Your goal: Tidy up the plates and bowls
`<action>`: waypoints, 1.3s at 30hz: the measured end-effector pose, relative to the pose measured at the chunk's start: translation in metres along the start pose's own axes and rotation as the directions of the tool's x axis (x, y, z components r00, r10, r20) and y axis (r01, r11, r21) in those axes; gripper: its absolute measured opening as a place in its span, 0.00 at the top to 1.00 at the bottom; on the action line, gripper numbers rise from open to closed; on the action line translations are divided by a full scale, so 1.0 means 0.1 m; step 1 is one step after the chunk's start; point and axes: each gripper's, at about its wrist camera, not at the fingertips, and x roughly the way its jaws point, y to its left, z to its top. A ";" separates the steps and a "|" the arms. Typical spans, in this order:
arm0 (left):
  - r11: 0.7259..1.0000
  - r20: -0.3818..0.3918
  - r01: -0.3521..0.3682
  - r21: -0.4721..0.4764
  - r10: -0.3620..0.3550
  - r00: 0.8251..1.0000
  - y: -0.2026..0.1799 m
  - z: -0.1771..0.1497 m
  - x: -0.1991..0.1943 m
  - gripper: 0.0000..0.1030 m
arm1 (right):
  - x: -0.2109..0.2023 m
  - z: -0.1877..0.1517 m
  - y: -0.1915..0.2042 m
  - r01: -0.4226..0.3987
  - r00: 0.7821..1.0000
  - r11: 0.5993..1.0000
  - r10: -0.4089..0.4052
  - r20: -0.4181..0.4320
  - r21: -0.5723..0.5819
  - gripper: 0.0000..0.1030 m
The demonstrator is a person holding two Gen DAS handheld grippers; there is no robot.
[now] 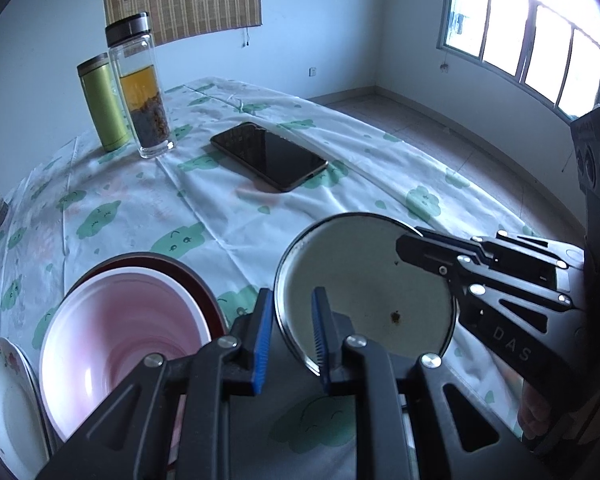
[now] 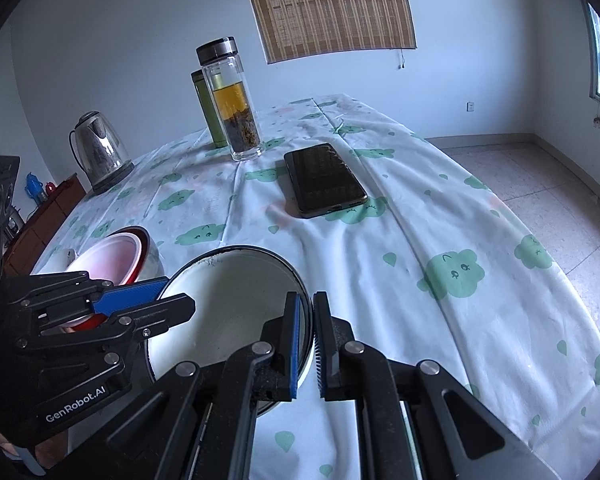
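Note:
A white enamel bowl with a dark rim [image 1: 364, 280] [image 2: 236, 304] sits near the table's front edge. My left gripper [image 1: 290, 340] straddles its left rim, one blue pad inside and one outside, with a gap to the rim. My right gripper [image 2: 305, 344] is closed on the bowl's right rim; it shows in the left wrist view [image 1: 420, 248]. A pink bowl [image 1: 120, 332] [image 2: 112, 256] is nested in a red bowl [image 1: 196, 276] at the left. A white floral plate [image 1: 4, 400] lies at the far left.
A black phone [image 1: 268, 154] [image 2: 324, 178] lies mid-table. A glass tea bottle [image 1: 142, 88] [image 2: 236, 104] and a green flask [image 1: 102, 104] stand behind it. A steel kettle [image 2: 98, 152] stands at the back left. The table's right edge [image 2: 540, 220] drops to tiled floor.

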 end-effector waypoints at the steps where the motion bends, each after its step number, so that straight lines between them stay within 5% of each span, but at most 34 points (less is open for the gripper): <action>1: 1.000 0.009 -0.002 0.000 0.002 1.000 0.00 0.00 -0.04 0.84 | -0.03 0.01 0.02 -0.001 1.000 1.000 0.001 0.004 -0.003 0.93; 22: 0.999 0.195 -0.012 -0.048 0.022 0.981 0.26 0.04 -0.77 0.84 | -0.52 0.20 0.48 -0.015 0.995 0.996 0.024 0.095 -0.093 0.93; 39: 0.990 0.267 -0.048 -0.130 0.082 0.960 0.67 -0.01 -1.06 0.84 | -0.61 0.39 1.00 -0.014 0.993 0.981 0.037 0.116 -0.194 0.93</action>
